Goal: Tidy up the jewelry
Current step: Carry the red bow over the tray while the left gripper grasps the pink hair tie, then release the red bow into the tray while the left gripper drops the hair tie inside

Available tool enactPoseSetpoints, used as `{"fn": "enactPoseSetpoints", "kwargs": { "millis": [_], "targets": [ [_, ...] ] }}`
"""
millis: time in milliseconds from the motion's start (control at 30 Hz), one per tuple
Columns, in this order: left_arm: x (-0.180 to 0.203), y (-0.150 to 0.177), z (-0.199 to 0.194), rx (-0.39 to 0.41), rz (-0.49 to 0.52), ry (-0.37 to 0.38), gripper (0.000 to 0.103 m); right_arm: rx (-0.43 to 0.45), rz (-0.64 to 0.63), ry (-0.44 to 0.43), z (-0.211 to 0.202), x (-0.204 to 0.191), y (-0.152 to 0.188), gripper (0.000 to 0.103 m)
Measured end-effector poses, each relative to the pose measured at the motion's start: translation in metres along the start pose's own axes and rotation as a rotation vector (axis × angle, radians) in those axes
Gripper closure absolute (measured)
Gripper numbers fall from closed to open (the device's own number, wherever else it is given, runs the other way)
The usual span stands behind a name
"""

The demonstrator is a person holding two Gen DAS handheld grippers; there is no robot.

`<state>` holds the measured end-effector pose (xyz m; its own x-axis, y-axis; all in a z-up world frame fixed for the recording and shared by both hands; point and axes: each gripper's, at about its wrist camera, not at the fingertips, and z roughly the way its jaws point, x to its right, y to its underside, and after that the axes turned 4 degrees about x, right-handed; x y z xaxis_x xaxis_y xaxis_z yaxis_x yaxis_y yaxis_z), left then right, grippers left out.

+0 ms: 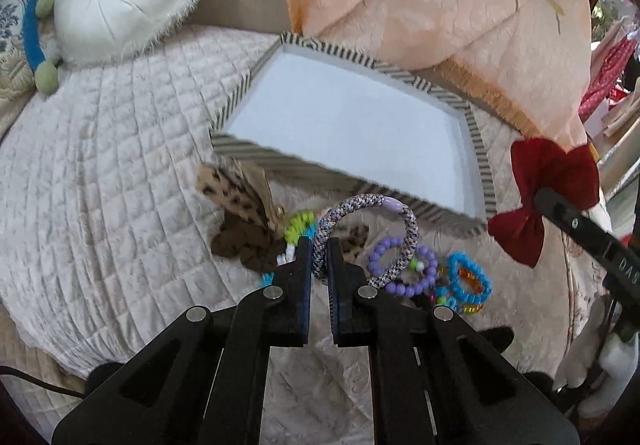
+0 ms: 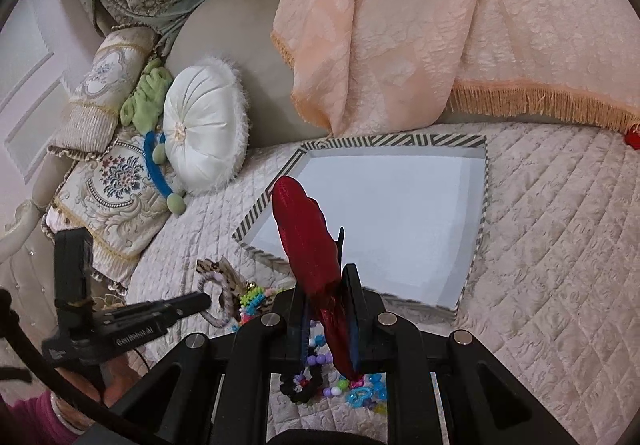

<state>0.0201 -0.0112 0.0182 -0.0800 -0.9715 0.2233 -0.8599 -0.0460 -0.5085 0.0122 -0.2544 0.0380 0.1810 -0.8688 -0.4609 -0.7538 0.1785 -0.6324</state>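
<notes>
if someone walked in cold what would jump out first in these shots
The dark red velvet bow stands out most, clamped in the right claw just in front of the empty striped-rim tray with a white floor on the quilted bed. Next, the left claw is shut on a speckled lilac fabric hair tie, lifted above a bright heap of beaded bracelets near the tray's front edge.

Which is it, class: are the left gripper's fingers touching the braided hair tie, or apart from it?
Touching. The left wrist view shows the left gripper shut on the braided hair tie, both pads pressed against its cord.
</notes>
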Motion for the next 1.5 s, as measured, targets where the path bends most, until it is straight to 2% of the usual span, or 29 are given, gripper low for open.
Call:
{"fn": "enactPoseSetpoints", "kwargs": {
  "millis": [167, 367, 500, 800, 900, 1000, 1033, 1100, 1233, 1267, 1333, 1400, 1500],
  "targets": [
    [0.005, -0.027, 0.009, 0.024, 0.015, -0.036, 0.097, 0.001, 0.035, 0.014, 0.014, 0.010, -0.015, 0.089],
    [0.000, -0.062, 0.050, 0.006, -0.001, -0.082, 0.097, -0.089, 0.076, 0.038, 0.059, 0.033, -0.021, 0.089],
    [-0.007, -0.077, 0.085, -0.037, -0.013, -0.105, 0.097, -0.138, 0.105, 0.042, 0.080, 0.051, -0.020, 0.089],
    [-0.020, -0.082, 0.140, -0.142, -0.020, -0.168, 0.097, -0.241, 0.146, 0.084, 0.113, 0.077, -0.015, 0.089],
    [-0.020, -0.078, 0.140, -0.137, -0.006, -0.179, 0.097, -0.249, 0.081, 0.128, 0.110, 0.074, -0.012, 0.089],
    [-0.021, -0.072, 0.136, -0.164, -0.003, -0.180, 0.097, -0.258, 0.047, 0.177, 0.105, 0.073, -0.010, 0.088],
    [-0.020, -0.069, 0.134, -0.170, 0.000, -0.174, 0.097, -0.262, 0.047, 0.169, 0.103, 0.073, -0.009, 0.088],
    [-0.021, -0.064, 0.129, -0.178, 0.003, -0.163, 0.097, -0.266, 0.053, 0.158, 0.099, 0.071, -0.007, 0.086],
    [-0.021, -0.053, 0.118, -0.182, -0.001, -0.162, 0.096, -0.230, 0.038, 0.148, 0.089, 0.067, -0.005, 0.064],
    [-0.020, -0.052, 0.115, -0.174, -0.001, -0.171, 0.095, -0.226, 0.045, 0.149, 0.087, 0.068, -0.003, 0.064],
    [-0.017, -0.051, 0.108, -0.160, 0.005, -0.183, 0.087, -0.217, 0.052, 0.137, 0.080, 0.064, -0.004, 0.064],
    [-0.016, -0.051, 0.099, -0.145, 0.005, -0.176, 0.064, -0.197, 0.035, 0.143, 0.070, 0.059, -0.005, 0.064],
    [-0.012, -0.051, 0.078, -0.096, 0.013, -0.176, 0.058, -0.171, 0.025, 0.133, 0.056, 0.048, -0.007, 0.064]
  ]
}}
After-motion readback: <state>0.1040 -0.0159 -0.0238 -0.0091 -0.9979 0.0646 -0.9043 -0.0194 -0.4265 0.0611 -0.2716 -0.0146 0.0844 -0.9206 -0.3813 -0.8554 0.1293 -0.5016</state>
